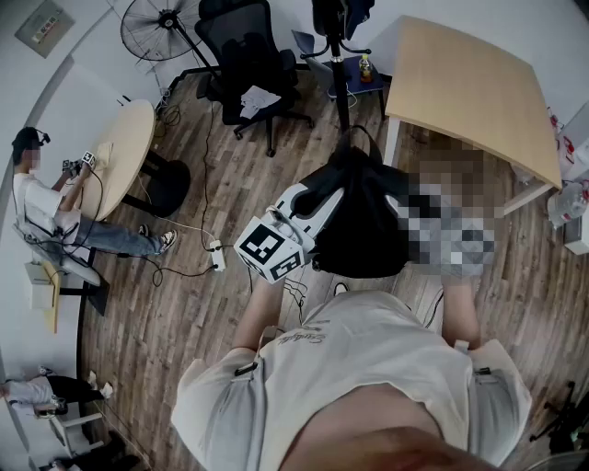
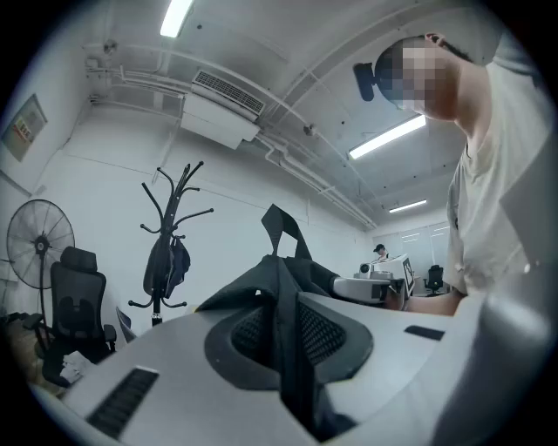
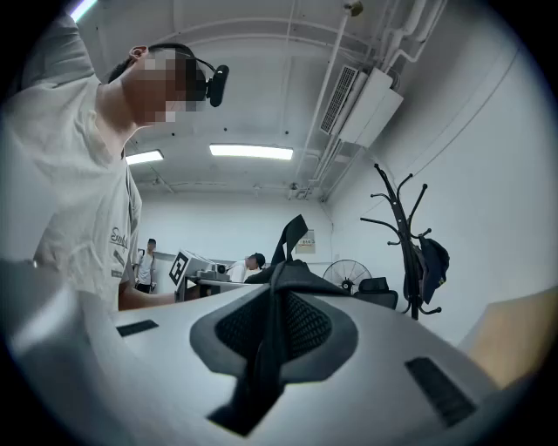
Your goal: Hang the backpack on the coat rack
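I hold a black backpack [image 1: 368, 230] in the air between both grippers, its top loop [image 1: 359, 138] pointing towards the coat rack [image 1: 336, 41]. My left gripper [image 1: 322, 198] is shut on a black strap of the backpack [image 2: 283, 348], which runs between its pads. My right gripper [image 3: 275, 335] is shut on another black strap [image 3: 261, 366]; in the head view a mosaic patch covers it. The black coat rack [image 2: 170, 235] stands ahead by the white wall with a dark bag [image 2: 166, 266] hanging on it. It also shows in the right gripper view [image 3: 405, 244].
A light wooden table [image 1: 469, 83] stands to the right of the rack. A black office chair [image 1: 248, 55] and a floor fan [image 1: 152, 28] are to its left. A person [image 1: 46, 212] sits at a round table [image 1: 129, 147]. Cables and a power strip [image 1: 218, 256] lie on the wood floor.
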Demonstrator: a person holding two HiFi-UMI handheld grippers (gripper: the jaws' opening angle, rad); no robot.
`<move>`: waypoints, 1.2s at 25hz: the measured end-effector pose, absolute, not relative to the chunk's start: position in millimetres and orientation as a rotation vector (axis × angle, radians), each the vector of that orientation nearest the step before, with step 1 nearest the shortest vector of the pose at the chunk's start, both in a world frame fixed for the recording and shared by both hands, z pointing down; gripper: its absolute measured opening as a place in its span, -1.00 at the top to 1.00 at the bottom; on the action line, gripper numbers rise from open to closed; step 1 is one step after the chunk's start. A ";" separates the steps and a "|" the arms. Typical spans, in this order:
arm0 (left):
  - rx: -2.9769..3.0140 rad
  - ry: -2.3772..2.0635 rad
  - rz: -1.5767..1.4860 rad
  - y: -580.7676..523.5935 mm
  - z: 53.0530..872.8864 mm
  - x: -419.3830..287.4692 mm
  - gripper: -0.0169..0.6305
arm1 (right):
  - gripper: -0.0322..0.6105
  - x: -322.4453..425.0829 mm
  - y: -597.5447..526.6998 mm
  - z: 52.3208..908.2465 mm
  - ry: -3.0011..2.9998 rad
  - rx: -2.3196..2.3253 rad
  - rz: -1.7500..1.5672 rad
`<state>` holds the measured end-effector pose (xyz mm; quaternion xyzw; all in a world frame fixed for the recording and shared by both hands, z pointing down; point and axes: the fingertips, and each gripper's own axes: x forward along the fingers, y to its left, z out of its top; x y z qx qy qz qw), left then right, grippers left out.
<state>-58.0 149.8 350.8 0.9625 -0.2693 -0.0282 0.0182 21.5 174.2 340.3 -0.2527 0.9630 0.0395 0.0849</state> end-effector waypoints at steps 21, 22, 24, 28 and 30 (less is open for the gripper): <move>3.024 -0.720 -0.096 32.6 362.0 -80.6 0.82 | 0.79 -2.2 61.3 351.7 2.833 -0.909 0.129; 3.018 -0.723 -0.093 24.8 363.9 -81.0 0.82 | 0.79 -2.6 53.3 353.8 2.832 -0.908 0.113; 3.002 -0.740 -0.085 6.9 367.6 -79.9 0.82 | 0.79 -1.4 34.9 357.4 2.830 -0.905 0.085; 2.979 -0.778 -0.051 -32.8 375.6 -79.7 0.82 | 0.79 -0.6 -6.9 365.9 2.835 -0.844 0.034; 2.975 -0.780 -0.046 -54.1 379.9 -76.4 0.82 | 0.79 2.7 -28.6 370.2 2.840 -0.818 0.024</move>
